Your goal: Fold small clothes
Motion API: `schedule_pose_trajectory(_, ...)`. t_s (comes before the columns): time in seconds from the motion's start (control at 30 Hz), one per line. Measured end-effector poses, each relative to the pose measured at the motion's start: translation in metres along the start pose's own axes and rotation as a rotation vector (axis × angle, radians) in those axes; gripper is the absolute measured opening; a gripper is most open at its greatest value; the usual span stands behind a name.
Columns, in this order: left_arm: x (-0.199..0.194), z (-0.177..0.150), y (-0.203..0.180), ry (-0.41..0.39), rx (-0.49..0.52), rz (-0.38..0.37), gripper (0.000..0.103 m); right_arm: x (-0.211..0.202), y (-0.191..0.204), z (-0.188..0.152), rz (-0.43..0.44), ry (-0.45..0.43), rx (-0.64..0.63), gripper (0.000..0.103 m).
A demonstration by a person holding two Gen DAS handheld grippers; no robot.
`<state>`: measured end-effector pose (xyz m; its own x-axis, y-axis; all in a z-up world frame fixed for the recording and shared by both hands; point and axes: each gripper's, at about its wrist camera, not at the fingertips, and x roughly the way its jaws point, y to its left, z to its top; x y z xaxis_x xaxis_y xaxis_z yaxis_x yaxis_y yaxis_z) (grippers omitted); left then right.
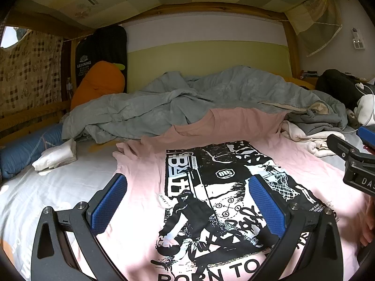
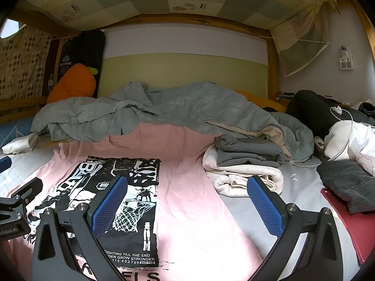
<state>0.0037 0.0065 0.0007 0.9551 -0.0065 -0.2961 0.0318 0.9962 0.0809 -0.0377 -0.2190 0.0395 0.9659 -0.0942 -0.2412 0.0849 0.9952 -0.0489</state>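
- The pink T-shirt (image 1: 145, 182) lies flat, print up, on the bed (image 1: 58, 187), its collar at the far end against the rumpled grey duvet (image 1: 187, 93), so its long axis runs straight away from both tools.
- The left gripper (image 1: 187, 207) hangs over the print, jaws wide and empty.
- The right gripper (image 2: 187, 206), jaws equally wide and empty, straddles the shirt's right edge; I'd judge it nearer that side.
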Motion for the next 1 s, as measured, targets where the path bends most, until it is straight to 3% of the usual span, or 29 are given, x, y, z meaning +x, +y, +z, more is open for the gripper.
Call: schedule_pose_trajectory(1.0,0.0021,-0.0011,0.0015,0.007,0.000,-0.002,0.103,0.0000,-0.0005,-0.0002,0.000,0.004,-0.004,0.102)
